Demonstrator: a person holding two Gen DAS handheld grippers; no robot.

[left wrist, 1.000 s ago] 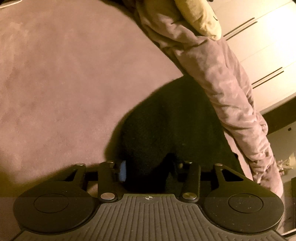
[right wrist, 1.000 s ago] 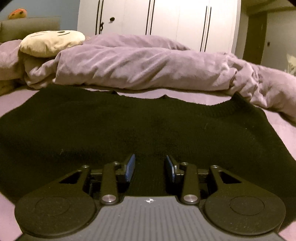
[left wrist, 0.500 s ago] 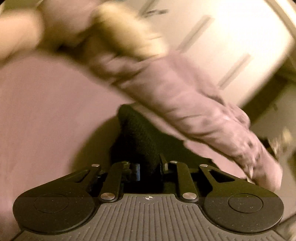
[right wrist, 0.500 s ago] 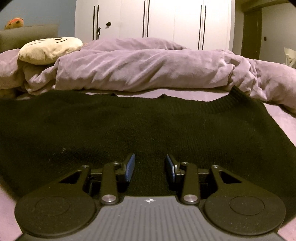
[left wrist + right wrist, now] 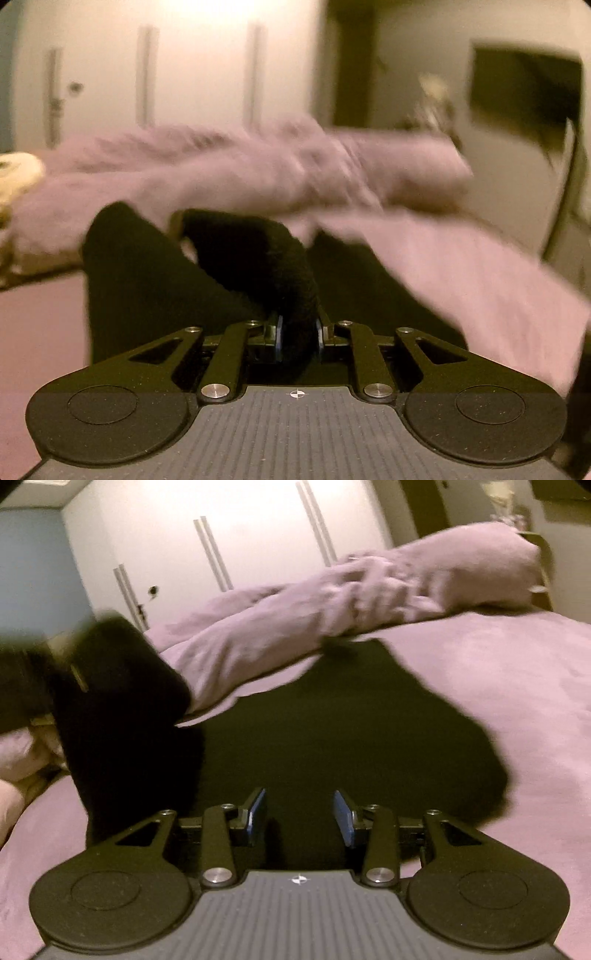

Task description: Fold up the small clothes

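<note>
A black knit sweater (image 5: 351, 731) lies spread on the purple bed. My left gripper (image 5: 298, 334) is shut on a bunched part of the sweater (image 5: 280, 258) and holds it lifted off the bed. That raised black fold also shows at the left of the right wrist view (image 5: 122, 686). My right gripper (image 5: 300, 818) is open and empty, low over the sweater's near edge, with the black cloth between and below its blue pads (image 5: 258, 812).
A rumpled purple duvet (image 5: 332, 605) lies along the far side of the sweater. A cream cushion (image 5: 18, 173) sits at the far left. White wardrobe doors (image 5: 240, 535) stand behind the bed. Bare purple sheet (image 5: 498, 683) lies to the right.
My left gripper has closed on the sweater's edge and swung it up and across, turning to face the wardrobe. My right gripper has tilted and stayed open over the sweater.
</note>
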